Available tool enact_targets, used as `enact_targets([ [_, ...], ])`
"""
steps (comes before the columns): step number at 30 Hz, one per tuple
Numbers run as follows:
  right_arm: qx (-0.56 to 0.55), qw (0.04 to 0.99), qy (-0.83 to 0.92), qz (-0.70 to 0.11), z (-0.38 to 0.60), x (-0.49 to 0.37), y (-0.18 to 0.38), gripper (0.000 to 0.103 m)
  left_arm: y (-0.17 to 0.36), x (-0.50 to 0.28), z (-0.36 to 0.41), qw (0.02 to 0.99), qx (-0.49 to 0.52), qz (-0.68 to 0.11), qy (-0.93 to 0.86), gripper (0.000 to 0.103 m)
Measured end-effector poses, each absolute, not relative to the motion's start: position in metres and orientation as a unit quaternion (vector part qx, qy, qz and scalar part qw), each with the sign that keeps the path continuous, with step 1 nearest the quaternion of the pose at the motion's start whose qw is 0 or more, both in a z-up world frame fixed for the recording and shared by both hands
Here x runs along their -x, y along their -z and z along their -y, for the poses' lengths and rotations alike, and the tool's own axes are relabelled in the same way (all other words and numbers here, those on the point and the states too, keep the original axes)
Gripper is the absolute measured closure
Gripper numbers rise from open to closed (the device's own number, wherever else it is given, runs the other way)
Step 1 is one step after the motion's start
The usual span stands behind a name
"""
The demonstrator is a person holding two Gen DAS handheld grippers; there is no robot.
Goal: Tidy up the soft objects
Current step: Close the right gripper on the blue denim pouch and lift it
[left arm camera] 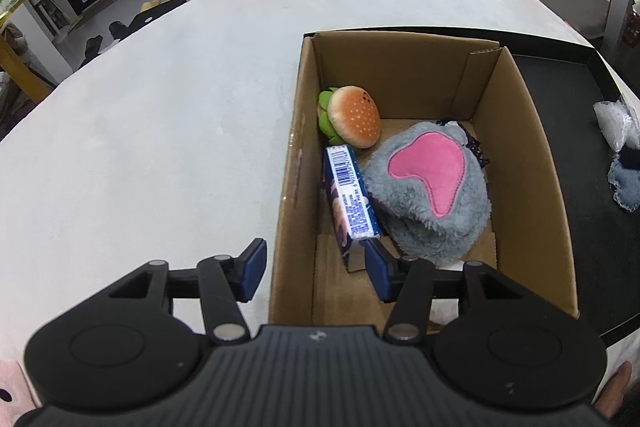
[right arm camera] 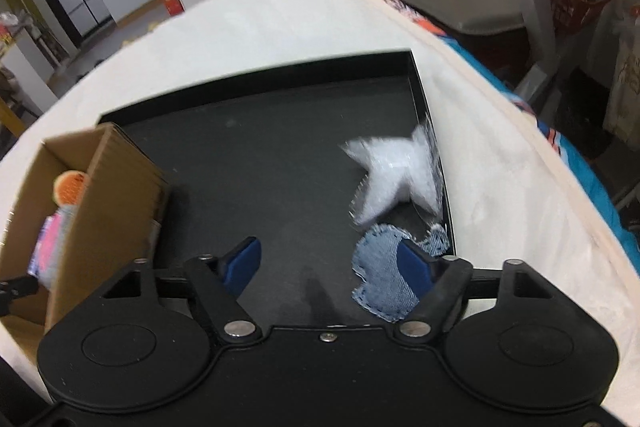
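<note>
White-draped table, black tray (right arm camera: pixel 280 147). Denim patch (right arm camera: pixel 380 267) low right of my right tongs (right arm camera: pixel 330 267), open, right pad over it. Left tongs (left arm camera: pixel 316 271) open, empty, straddling box (left arm camera: pixel 532 155) wall.

Two wrist fisheyes, close, angled steeply downward: left over cardboard box (left arm camera: pixel 520 131), right over black tray (right arm camera: pixel 256 155); both shared.

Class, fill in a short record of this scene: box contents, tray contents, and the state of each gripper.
Cardboard box: burger plush, blue packet, grey plush with pink patch
Black tray: white star pillow, denim heart
Left gripper: open, empty, straddling the box's near left wall
Right gripper: open, empty, above the tray, beside the denim heart
</note>
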State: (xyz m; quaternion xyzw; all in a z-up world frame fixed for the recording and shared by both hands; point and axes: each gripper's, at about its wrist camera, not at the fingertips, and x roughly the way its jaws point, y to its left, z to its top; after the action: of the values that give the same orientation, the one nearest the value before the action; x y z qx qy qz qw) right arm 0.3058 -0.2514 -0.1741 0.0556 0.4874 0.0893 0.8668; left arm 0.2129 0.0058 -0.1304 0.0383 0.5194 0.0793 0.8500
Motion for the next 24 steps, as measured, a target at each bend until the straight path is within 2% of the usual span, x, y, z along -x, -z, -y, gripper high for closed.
enact_targets([
  [4, -0.068, 0.858, -0.084, -0.503, 0.257, -0.310, 0.187, 0.033, 0.132, -0.215, -0.002, 0.849, -0.040, -0.521, -0.076, 0.050],
  [14, -0.015, 0.843, -0.078, -0.533, 0.251, -0.313, 0.210, 0.036, 0.134, -0.218, 0.003, 0.845, -0.056, -0.526, -0.080, 0.049],
  [16, -0.007, 0.844, -0.072, -0.531, 0.250, -0.312, 0.209, 0.044, 0.134, -0.217, 0.004, 0.844, -0.058, -0.527, -0.081, 0.049],
  [18, -0.003, 0.846, -0.069, -0.529, 0.251, -0.309, 0.206, 0.066, 0.135, -0.217, 0.004, 0.843, -0.064, -0.528, -0.083, 0.049],
  [22, -0.036, 0.839, -0.087, -0.536, 0.255, -0.305, 0.201, 0.075, 0.135, -0.216, 0.003, 0.842, -0.061, -0.529, -0.086, 0.049],
  [24, -0.031, 0.841, -0.093, -0.532, 0.252, -0.302, 0.197, 0.076, 0.134, -0.215, 0.002, 0.843, -0.064, -0.528, -0.086, 0.049],
])
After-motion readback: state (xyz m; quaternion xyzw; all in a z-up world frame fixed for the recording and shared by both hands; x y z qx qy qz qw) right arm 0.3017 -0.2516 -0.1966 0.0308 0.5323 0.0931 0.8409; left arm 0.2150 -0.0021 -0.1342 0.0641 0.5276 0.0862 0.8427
